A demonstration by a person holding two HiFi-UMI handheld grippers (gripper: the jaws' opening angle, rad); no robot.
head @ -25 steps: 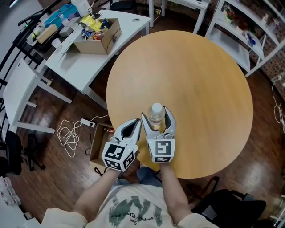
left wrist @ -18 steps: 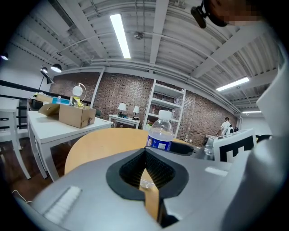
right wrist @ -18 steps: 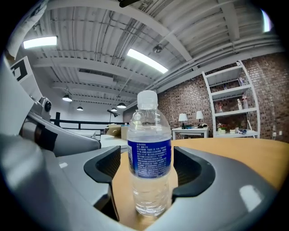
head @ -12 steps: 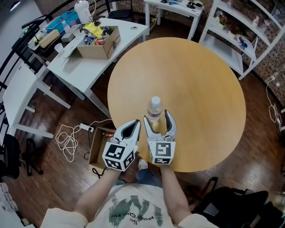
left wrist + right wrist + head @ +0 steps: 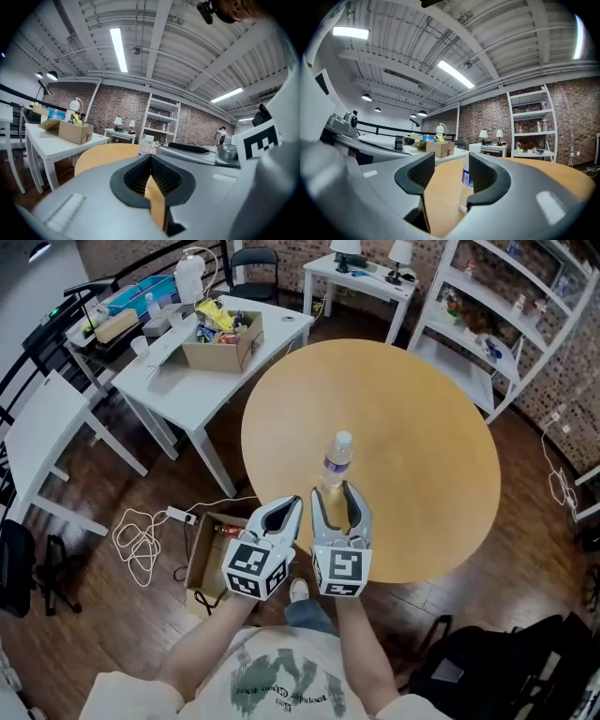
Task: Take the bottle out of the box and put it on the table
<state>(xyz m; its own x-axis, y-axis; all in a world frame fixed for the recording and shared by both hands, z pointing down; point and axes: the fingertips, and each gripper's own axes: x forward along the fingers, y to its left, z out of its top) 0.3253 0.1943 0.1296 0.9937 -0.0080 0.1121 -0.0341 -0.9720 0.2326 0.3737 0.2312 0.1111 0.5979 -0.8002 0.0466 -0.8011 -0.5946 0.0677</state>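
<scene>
A clear plastic bottle [image 5: 337, 460] with a white cap and a blue label stands upright on the round wooden table [image 5: 412, 427], near its front edge. In the right gripper view the bottle [image 5: 465, 180] shows just beyond the jaw tips. My right gripper [image 5: 336, 493] is drawn back from it and open; its jaws have just been closing, with nothing between them. My left gripper [image 5: 287, 509] hangs beside it off the table's edge, shut and empty. The left gripper [image 5: 151, 161] view shows its pads meeting.
An open cardboard box [image 5: 202, 554] lies on the wood floor below my left gripper, beside a white cable [image 5: 141, 535]. A white table [image 5: 187, 381] at back left carries another cardboard box [image 5: 222, 343] of items. White shelves [image 5: 487, 324] stand at back right.
The right gripper has let go of the bottle and drawn back toward me, its jaws narrower than before. The left gripper came back alongside. The bottle stays standing on the table.
</scene>
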